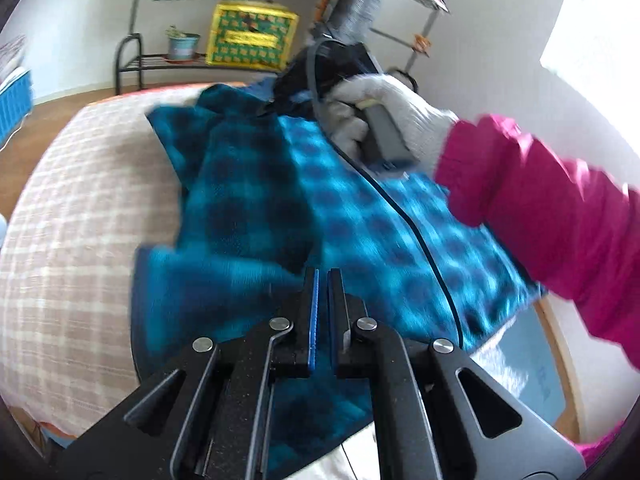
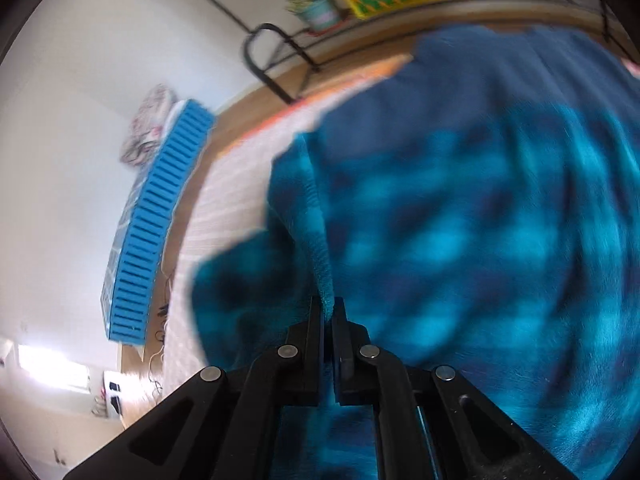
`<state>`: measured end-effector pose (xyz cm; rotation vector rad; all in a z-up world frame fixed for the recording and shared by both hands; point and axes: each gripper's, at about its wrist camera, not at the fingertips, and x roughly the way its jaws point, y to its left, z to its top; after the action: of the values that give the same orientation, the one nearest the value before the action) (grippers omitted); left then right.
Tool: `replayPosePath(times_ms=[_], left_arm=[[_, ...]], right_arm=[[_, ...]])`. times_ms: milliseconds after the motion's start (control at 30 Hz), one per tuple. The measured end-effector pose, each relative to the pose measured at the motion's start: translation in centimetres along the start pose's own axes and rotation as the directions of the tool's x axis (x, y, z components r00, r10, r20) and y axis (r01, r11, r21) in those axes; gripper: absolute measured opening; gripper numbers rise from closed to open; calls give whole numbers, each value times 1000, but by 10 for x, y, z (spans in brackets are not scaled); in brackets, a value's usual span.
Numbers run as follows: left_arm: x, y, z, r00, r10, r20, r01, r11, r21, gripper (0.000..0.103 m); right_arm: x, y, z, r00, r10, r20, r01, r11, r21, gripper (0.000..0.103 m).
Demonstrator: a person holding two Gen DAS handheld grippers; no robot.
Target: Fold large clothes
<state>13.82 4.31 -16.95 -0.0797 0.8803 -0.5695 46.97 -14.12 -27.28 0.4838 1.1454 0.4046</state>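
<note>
A large teal and dark blue checked fleece garment (image 1: 280,200) lies spread on a beige checked bed cover (image 1: 80,220). My left gripper (image 1: 323,276) is over its near edge with the jaws almost together; no cloth shows between the blue pads. The right gripper (image 1: 320,76) shows in the left wrist view at the garment's far end, held by a white-gloved hand (image 1: 384,108) with a pink sleeve. In the right wrist view the right gripper (image 2: 327,304) is shut on a fold of the garment (image 2: 460,220), which fills the blurred view.
A black metal rack (image 1: 132,60) with a potted plant (image 1: 182,46) and a yellow-green box (image 1: 252,36) stands by the far wall. A blue slatted crate (image 2: 156,216) sits on the wooden floor left of the bed. A clothes stand (image 1: 424,12) is at the back right.
</note>
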Motion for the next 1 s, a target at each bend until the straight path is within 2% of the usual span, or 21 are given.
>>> replayPosePath(times_ms=[100, 133, 167, 200, 233, 300, 333, 367, 400, 433, 467, 533, 567, 633, 733, 767, 833, 933, 1000], left_arm=[[7, -16, -11, 999, -12, -34, 13, 999, 36, 2], [5, -19, -14, 999, -15, -38, 16, 999, 37, 2], [1, -21, -15, 999, -21, -38, 22, 999, 33, 2], [-5, -20, -17, 999, -23, -34, 24, 999, 23, 2], [-12, -17, -19, 999, -24, -28, 24, 1000, 6, 2], [-27, -6, -21, 1000, -25, -12, 25, 999, -45, 4], [-36, 3, -23, 1000, -22, 0, 21, 997, -80, 11], [-42, 9, -25, 1000, -12, 9, 13, 994, -110, 26], [-49, 16, -26, 1000, 1, 19, 2, 990, -141, 35], [-56, 27, -27, 999, 18, 34, -12, 985, -175, 51], [-64, 41, -30, 997, 56, 52, -43, 975, -218, 60], [-72, 66, -35, 991, 116, 70, -90, 951, -297, 63], [-73, 84, -38, 990, 125, 67, -93, 930, -356, 63], [-67, 120, -46, 997, 58, 60, -22, 873, -487, 63], [-48, 155, -56, 998, -26, 51, 52, 792, -609, 63], [-43, 160, -58, 998, -36, 60, 65, 780, -622, 63], [-33, 163, -58, 998, -34, 57, 62, 775, -628, 63], [-14, 152, -50, 997, -67, 41, 78, 805, -588, 63], [-3, 138, -42, 997, -75, 12, 70, 840, -538, 53]], right_arm=[[12, -7, -4, 999, -15, -31, 15, 1000, -6, 6], [14, -7, -6, 999, -31, -39, 30, 999, -16, 12], [12, -7, -8, 998, -45, -44, 44, 999, -22, 24], [6, -7, -10, 998, -45, -39, 43, 999, -30, 27], [-1, -5, -13, 999, -37, -30, 36, 999, -41, 36], [-22, -2, -22, 999, -36, -13, 35, 996, -78, 37], [-32, -3, -28, 999, -31, -14, 29, 995, -92, 37], [-41, -3, -36, 1000, -21, -17, 19, 995, -103, 37], [-55, -1, -48, 1000, 2, -21, -4, 993, -120, 37], [-65, 1, -59, 999, 23, -22, -26, 991, -131, 39], [-77, 2, -73, 999, 48, -26, -51, 988, -144, 42], [-91, 6, -103, 996, 76, -45, -83, 983, -165, 43], [-95, 7, -122, 994, 89, -61, -98, 981, -169, 43], [-99, 7, -154, 989, 121, -85, -133, 978, -162, 43], [-98, 6, -195, 979, 168, -118, -184, 973, -142, 43], [-96, 6, -204, 977, 173, -121, -189, 972, -138, 43], [-92, 8, -219, 979, 169, -116, -185, 973, -139, 43], [-89, 3, -230, 982, 158, -107, -170, 979, -113, 43], [-89, -2, -233, 983, 153, -103, -163, 982, -96, 41]])
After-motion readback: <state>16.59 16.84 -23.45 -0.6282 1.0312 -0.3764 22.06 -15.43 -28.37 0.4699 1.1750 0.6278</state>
